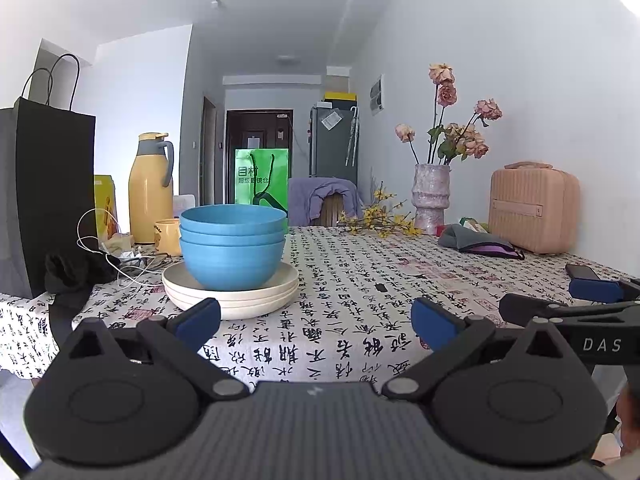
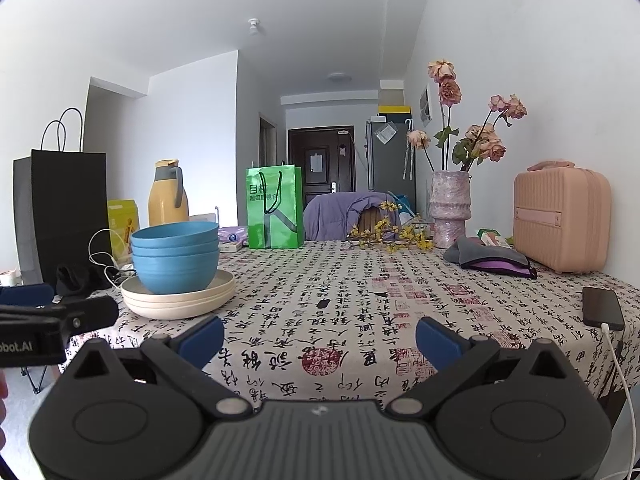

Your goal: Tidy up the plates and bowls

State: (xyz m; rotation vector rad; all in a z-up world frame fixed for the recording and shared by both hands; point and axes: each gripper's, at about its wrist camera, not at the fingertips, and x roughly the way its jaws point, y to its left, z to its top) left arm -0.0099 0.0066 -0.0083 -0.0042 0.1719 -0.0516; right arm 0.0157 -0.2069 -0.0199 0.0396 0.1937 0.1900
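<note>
Three blue bowls (image 1: pixel 233 248), nested, sit on three cream plates (image 1: pixel 231 294), also stacked; in the left wrist view this single pile stands on the patterned tablecloth (image 1: pixel 360 280) toward the near left part of the table, beside a tangle of white cable (image 1: pixel 104 248) and in front of a yellow thermos jug (image 1: pixel 150 188) and a black paper bag (image 1: pixel 48 200). Left gripper (image 1: pixel 316 322): fingers spread wide, blue pads apart, nothing between them, held low at the table's near edge, short of the pile and touching none of it. The right gripper shows at the frame's right edge as a black finger with a blue tip. Right wrist view: same pile, bowls (image 2: pixel 175 258) over plates (image 2: pixel 179 296), lying to the left and well ahead; right gripper (image 2: pixel 320 340) likewise spread and empty, over bare cloth, with a phone on its charging lead (image 2: pixel 603 307) off to the right and a vase of dried roses (image 2: pixel 448 210) and a pink case (image 2: pixel 562 220) at the far side. Judgement: stock looks sorted by kind and stacked, so either the work is nearly closed or the pile is about to be shifted or split; which cannot be told. A next move on the pile would call for an approach from the front, fingers set either side of a plate rim or bowl wall, and a level lift, since nested bowls may slide on the smooth top plate.
</note>
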